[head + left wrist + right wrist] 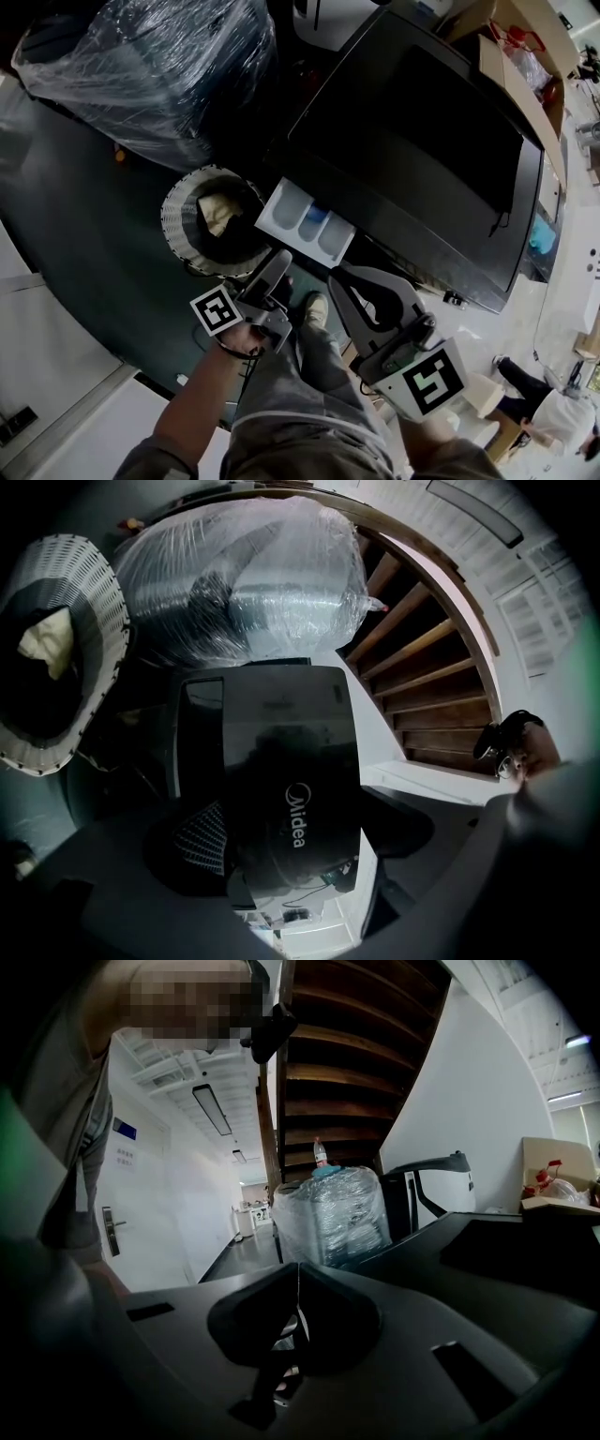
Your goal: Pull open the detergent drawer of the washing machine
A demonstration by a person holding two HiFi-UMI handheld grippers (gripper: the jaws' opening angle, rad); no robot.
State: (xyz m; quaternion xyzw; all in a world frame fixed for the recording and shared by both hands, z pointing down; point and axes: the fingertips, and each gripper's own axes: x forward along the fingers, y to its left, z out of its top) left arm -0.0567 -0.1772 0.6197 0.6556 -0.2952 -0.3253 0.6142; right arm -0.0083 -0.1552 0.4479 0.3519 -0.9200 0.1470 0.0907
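Left gripper (pixel 280 260) is hanging released and empty at lower centre, right gripper (pixel 337 276) is staying out clenched on nothing; detergent drawer (pixel 305 222) is already jutting open from the washing machine (pixel 422 141) mid-frame, so pulling is looking finished, leaving only backing away

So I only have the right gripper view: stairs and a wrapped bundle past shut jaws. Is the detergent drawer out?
Observer: Yes. In the head view the detergent drawer sticks out of the washing machine, with its compartments showing.
Operator: Is the other gripper on it?
Observer: No. The left gripper is near the drawer but not gripping it. Its own view shows the jaws apart with nothing between them.
Operator: Anything beside the drawer?
Observer: A white laundry basket stands next to it, with a pale cloth inside.
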